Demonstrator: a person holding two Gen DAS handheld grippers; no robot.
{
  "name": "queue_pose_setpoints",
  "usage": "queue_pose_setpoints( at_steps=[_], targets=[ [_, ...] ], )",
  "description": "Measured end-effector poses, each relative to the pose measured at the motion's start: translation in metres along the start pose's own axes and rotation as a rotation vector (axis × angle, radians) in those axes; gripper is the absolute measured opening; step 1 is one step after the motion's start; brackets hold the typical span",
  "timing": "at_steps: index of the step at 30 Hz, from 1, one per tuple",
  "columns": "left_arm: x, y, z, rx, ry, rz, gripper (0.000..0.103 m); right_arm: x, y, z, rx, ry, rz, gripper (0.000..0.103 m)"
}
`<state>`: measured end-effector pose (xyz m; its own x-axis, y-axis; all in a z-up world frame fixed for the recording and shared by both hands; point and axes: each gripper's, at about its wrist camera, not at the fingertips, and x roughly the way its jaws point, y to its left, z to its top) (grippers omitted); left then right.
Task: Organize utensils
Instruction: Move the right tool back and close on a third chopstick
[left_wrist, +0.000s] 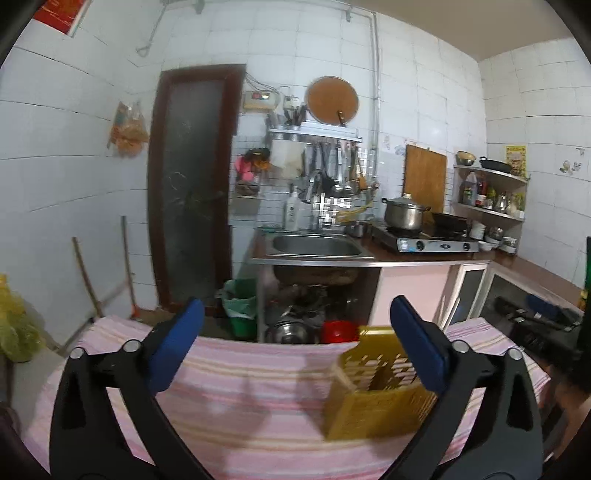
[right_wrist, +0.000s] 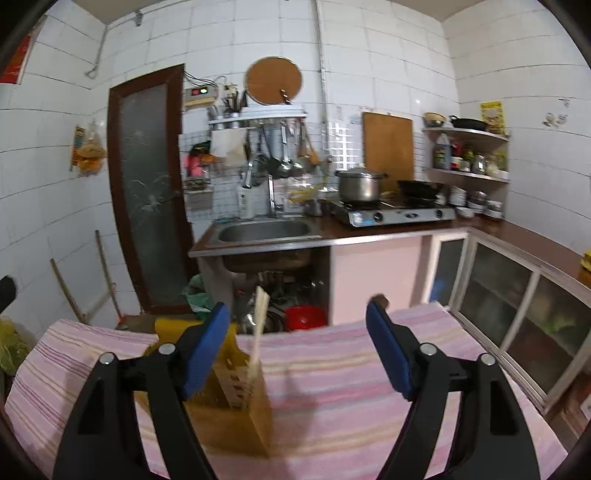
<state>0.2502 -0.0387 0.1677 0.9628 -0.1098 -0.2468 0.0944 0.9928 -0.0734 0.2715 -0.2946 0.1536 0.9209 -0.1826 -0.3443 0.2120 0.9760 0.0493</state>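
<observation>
Both grippers, left gripper (left_wrist: 295, 347) and right gripper (right_wrist: 299, 350), hang spread and empty above the striped cloth (right_wrist: 351, 373). On it stands the yellow holder (right_wrist: 236, 417) with one pale utensil (right_wrist: 258, 328) upright inside; no loose utensils show, so little seems left.

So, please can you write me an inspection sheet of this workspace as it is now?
Surface: pink striped cloth covers the table.
Job's things: yellow slotted utensil holder stands on the cloth; a pale utensil sticks up from it, blurred.
Clutter: nothing seen on the cloth.
Grippers: left claw open, empty; right claw open, empty, its left finger in front of the holder.
Cables: wires by the wall switch box.
Surroundings: sink, gas stove with steel pot, hanging ladles, corner shelves, dark door.
</observation>
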Motion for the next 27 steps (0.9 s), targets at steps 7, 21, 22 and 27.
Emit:
queue_pose_setpoints(
  at_steps=[7, 21, 22, 27],
  targets=[
    [-0.023, 0.029, -0.037, -0.054, 0.120, 0.025, 0.098, -0.041, -0.003, -0.037, -0.016, 0.070, -0.042, 0.087],
    [-0.017, 0.040, -0.133, -0.034, 0.322, 0.055, 0.098, -0.045, 0.004, -0.137, -0.038, 0.250, -0.082, 0.087],
    [-0.015, 0.041, -0.139, -0.032, 0.339, 0.056, 0.098, -0.043, 0.004, -0.141, -0.032, 0.260, -0.082, 0.087],
    [-0.004, 0.041, -0.165, -0.019, 0.401, 0.063, 0.098, -0.034, 0.006, -0.162, -0.009, 0.311, -0.087, 0.087]
  ],
)
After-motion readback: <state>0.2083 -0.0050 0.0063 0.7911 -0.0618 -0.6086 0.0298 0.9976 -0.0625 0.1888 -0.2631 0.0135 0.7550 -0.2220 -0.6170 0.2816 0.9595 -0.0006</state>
